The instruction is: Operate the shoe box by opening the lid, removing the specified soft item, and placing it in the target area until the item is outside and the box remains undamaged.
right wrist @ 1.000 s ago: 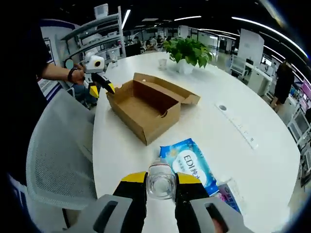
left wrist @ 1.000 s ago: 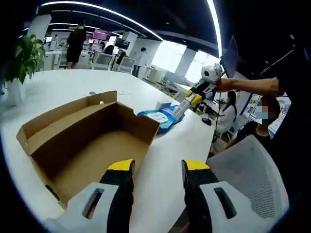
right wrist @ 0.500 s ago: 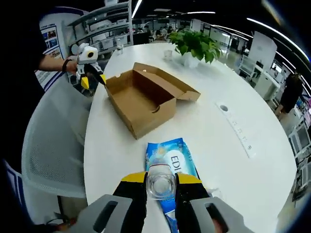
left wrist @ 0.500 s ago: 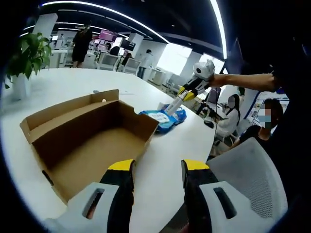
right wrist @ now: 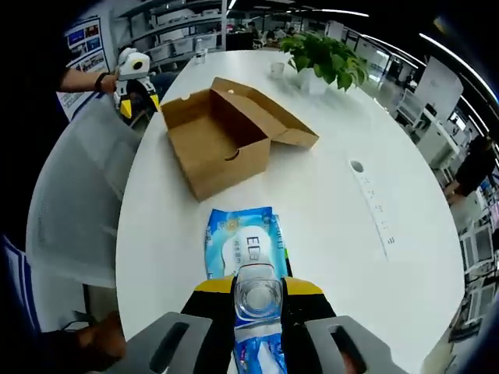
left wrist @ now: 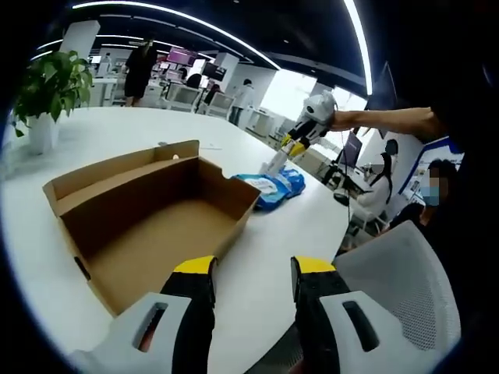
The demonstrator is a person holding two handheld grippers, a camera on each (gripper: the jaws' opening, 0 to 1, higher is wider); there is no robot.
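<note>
The shoe box [right wrist: 226, 140] sits open and empty toward the tabletop [right wrist: 327, 195] edge. The right claw [right wrist: 258, 294] grips a clear bottle [right wrist: 258, 292] above the blue wipes pack [right wrist: 243, 243]; best to lift straight up. The left claw [left wrist: 253, 273] hangs parted, holding nothing.

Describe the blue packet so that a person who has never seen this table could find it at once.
On the big white table, start from the open cardboard box and go toward the right gripper. The blue packet lies flat just beyond the box's short end. It is the one soft, glossy blue thing with a white label; the bottle in the gripper is clear.
</note>
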